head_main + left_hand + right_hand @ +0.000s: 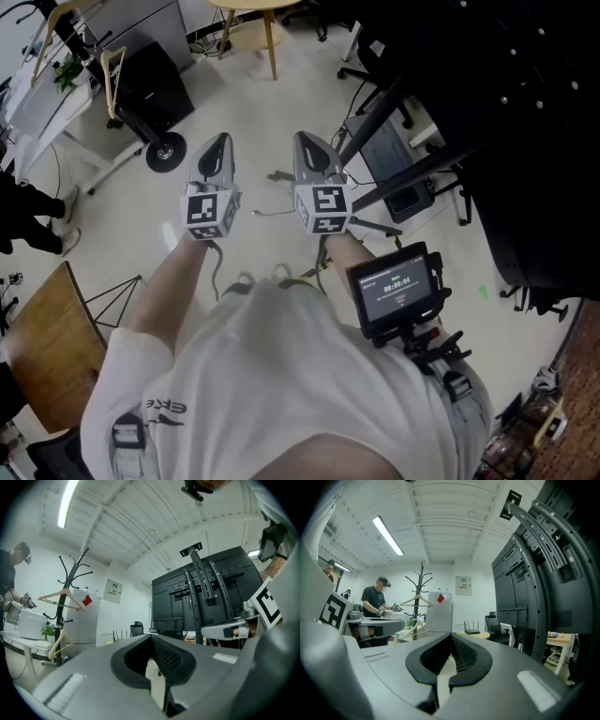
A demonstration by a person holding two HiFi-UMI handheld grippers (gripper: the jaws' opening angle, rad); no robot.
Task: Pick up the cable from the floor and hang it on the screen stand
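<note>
Screen stand (511, 112) cut off top and right, cable (272, 212) (thin, faint) barely traceable

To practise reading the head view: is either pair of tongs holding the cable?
No: the cable lies on the floor between the left tongs and right tongs, both shut and empty.

My left gripper (153, 651) points level, jaws closed together with nothing between them. Beyond them stands the black screen stand (206, 597). Left of the stand is a coat rack (65, 602) carrying hangers (58, 597). The right gripper (229, 630) overlaps the stand's lower right.
</note>
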